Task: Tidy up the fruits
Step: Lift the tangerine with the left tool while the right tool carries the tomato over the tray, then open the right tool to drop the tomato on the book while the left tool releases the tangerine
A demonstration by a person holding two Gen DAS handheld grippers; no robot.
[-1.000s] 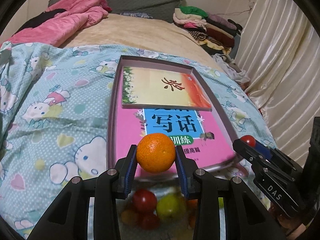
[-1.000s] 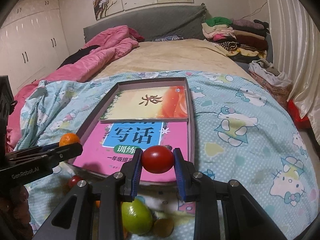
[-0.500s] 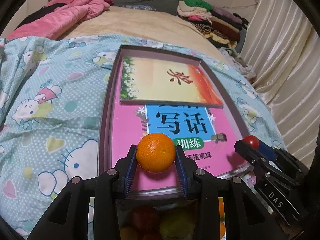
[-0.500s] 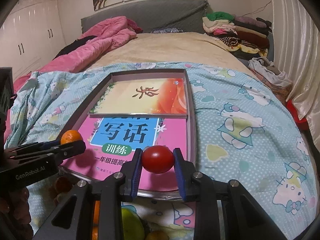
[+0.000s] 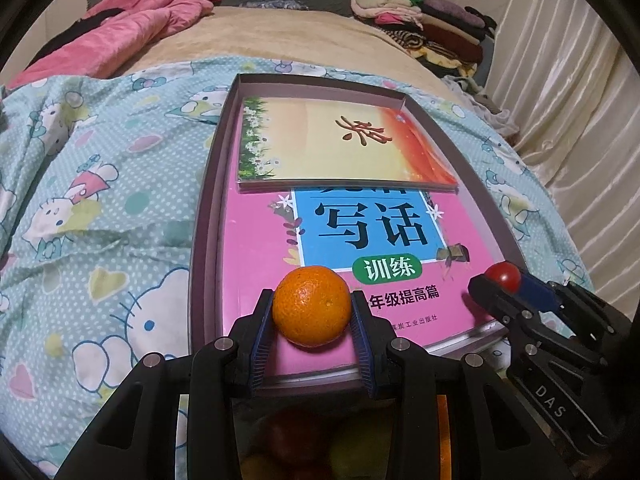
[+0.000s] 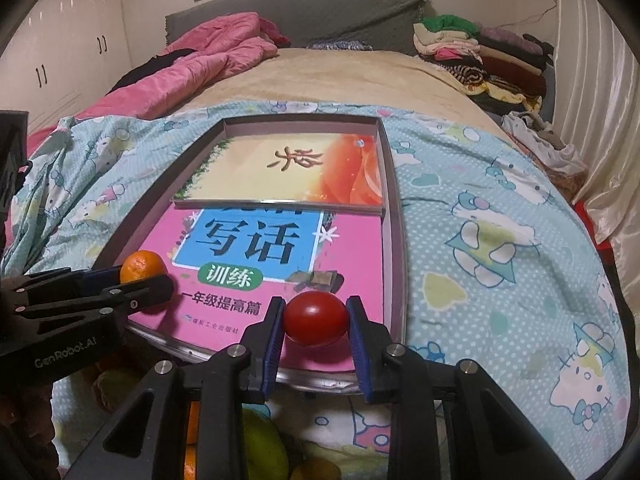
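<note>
My left tongs (image 5: pixel 312 338) gripped a round orange tangerine (image 5: pixel 311 306), right tongs (image 6: pixel 316 343) a small red tomato (image 6: pixel 315 319), both over the shallow grey tray's (image 5: pixel 208 200) near end. Nothing placed yet; more fruit (image 6: pixel 264 444) remained below.

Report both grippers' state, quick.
Left gripper: shut on the orange.
Right gripper: shut on the tomato.

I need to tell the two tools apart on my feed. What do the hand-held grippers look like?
Both are black, angular frames with silver bolts and blue ribbed pads. The left hand-held gripper shows white "GenRobot.AI" lettering on its side; the right hand-held gripper shows "DAS". No cables or sleeves are visible.
</note>
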